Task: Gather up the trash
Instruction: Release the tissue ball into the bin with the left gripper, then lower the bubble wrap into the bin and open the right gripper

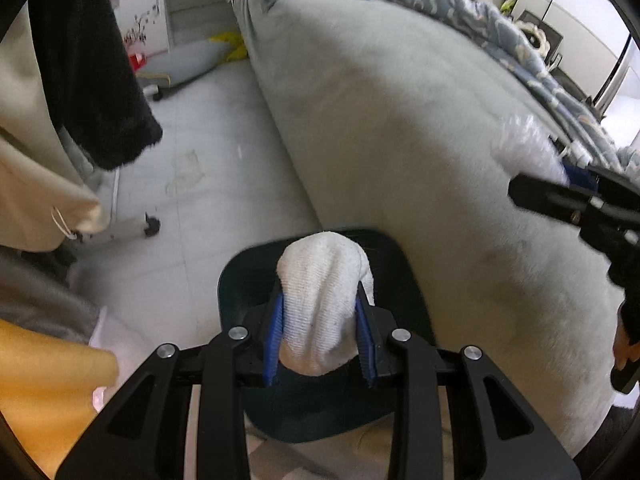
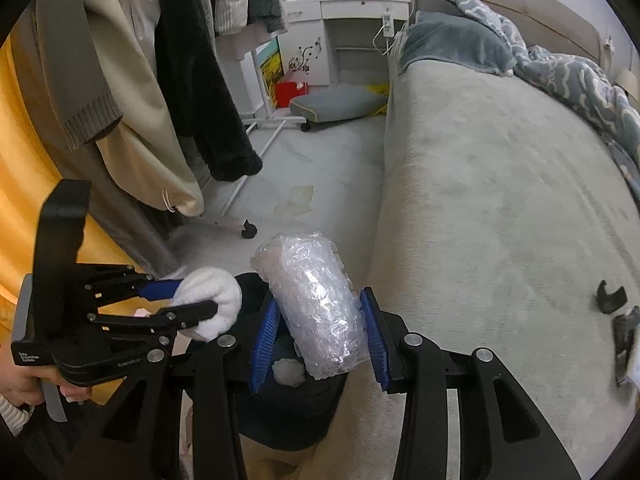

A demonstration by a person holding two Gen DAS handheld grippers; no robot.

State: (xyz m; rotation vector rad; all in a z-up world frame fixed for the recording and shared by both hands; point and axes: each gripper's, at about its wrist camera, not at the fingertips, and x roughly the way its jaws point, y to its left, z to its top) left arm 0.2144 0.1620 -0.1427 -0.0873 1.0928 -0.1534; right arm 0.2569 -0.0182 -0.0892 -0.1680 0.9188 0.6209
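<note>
Left gripper (image 1: 320,320) clamped on a white balled sock or cloth wad (image 1: 326,300); blue pads press both flanks, most of the wad stands proud of the tips. Directly under it: dark bin (image 1: 394,264), mouth open, standing on the floor against the bed edge.

Right gripper (image 2: 318,320) clamped on a roll of bubble wrap (image 2: 312,300), also poised over the bin; a white scrap (image 2: 289,372) already lies inside. In the right wrist view the left gripper sits at 9 o'clock of the roll, just beside it.

Risks (judgement):
- Two grippers crowd one narrow bin mouth; releasing together could knock tips or block each other's drop
- The roll looks long next to the opening; dropped tilted, it may bridge the rim and tip out onto the floor or bed
- The roll is slick and springy; it could squirt from the pads early
- A bump to the rim could topple the light bin

Surroundings: pale tiled floor (image 2: 340,168), stained patch at 12 o'clock of the bin; grey-green bedspread (image 2: 500,184) at 3 o'clock, patterned blue quilt (image 2: 568,76) beyond; wheeled clothes rack with coats (image 2: 132,80) at 10 o'clock; white desk (image 2: 352,12) at 12 o'clock; small dark pieces, unidentified, on the bed at 3 o'clock
</note>
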